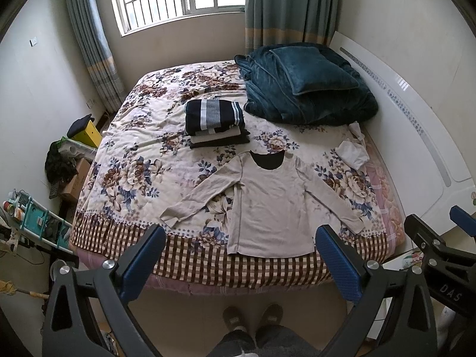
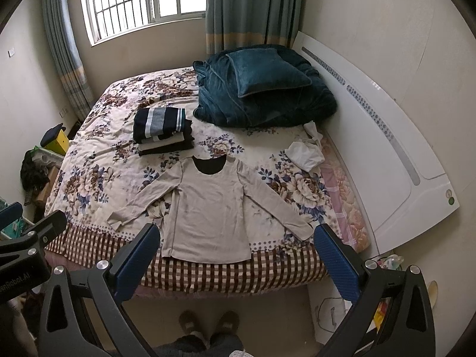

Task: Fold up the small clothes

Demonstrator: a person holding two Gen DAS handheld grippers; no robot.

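Beige top (image 1: 270,208) spread flat, both tongs gaping empty, stack's (image 1: 215,122) lower garments indistinct.

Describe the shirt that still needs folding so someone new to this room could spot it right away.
On the floral bedspread, look at the near edge by the checked border. The beige long-sleeved shirt lies flat there, sleeves spread and dark inside its neckline. Unlike the folded clothes stack behind it and the crumpled white garment, it is fully spread out.

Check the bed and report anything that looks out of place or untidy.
A crumpled white garment lies bunched near the headboard, unfolded, unlike the neat folded stack and the beige long-sleeved shirt spread flat. The shirt's hem hangs slightly over the bed's edge.
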